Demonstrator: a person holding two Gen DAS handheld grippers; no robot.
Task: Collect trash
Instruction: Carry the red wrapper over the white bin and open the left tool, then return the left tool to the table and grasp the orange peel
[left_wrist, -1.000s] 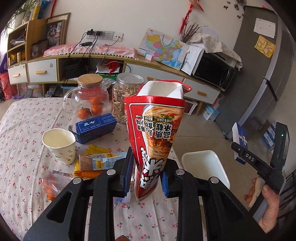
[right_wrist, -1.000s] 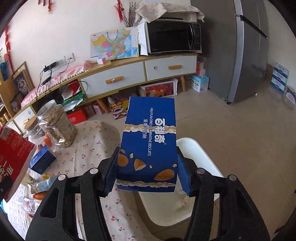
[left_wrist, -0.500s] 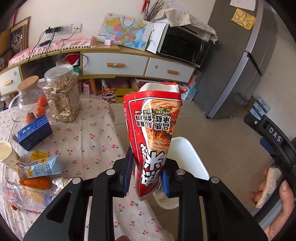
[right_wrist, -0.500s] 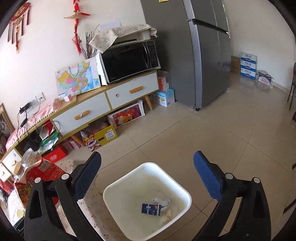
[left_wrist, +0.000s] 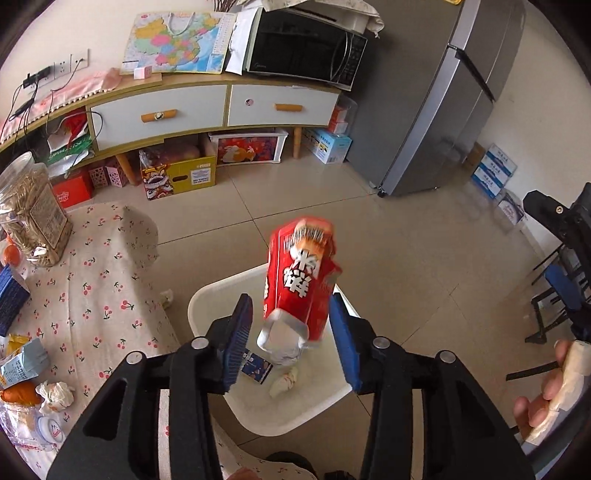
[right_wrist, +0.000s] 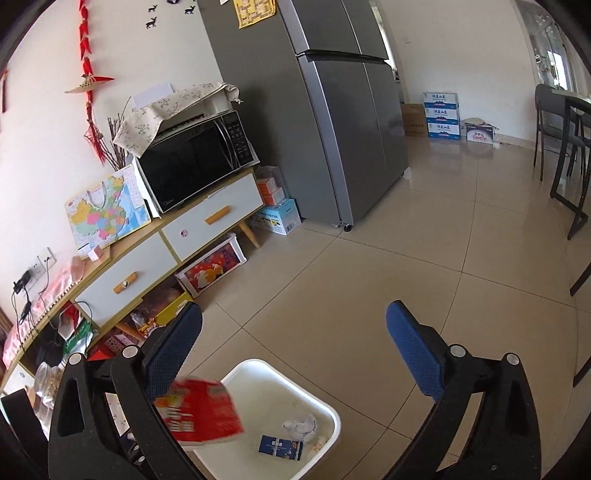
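Left gripper (left_wrist: 291, 332): jaws have just been opening, now partly apart, pads clear of the red noodle packet (left_wrist: 301, 280) that sits blurred between them, w/ a gap on each side. Packet is tilted, torn silver-white end down, right above the white bin (left_wrist: 314, 413). Red wrapper w/ big white characters and a noodle photo at the far end.

Right gripper (right_wrist: 295, 343): jaws spread fully wide, nothing between them, just floor tiles beyond. Same packet shows at lower left in the right wrist view, over the bin's near corner.

Bin stands on the tiled floor just beside the worktop (left_wrist: 103, 295) edge. Inside: a small blue biscuit box (left_wrist: 258, 365) lying flat, plus crumpled white paper (left_wrist: 284, 380) near it.

Worktop has a cherry-print cloth; on it a clear jar (left_wrist: 31, 218) of pale sticks or seeds (can't tell which), a blue box at the left edge, a small carton, orange wrapper, more crumpled tissue.

A hand (left_wrist: 546, 391) at far right of the left wrist view grips the other tool's handle.
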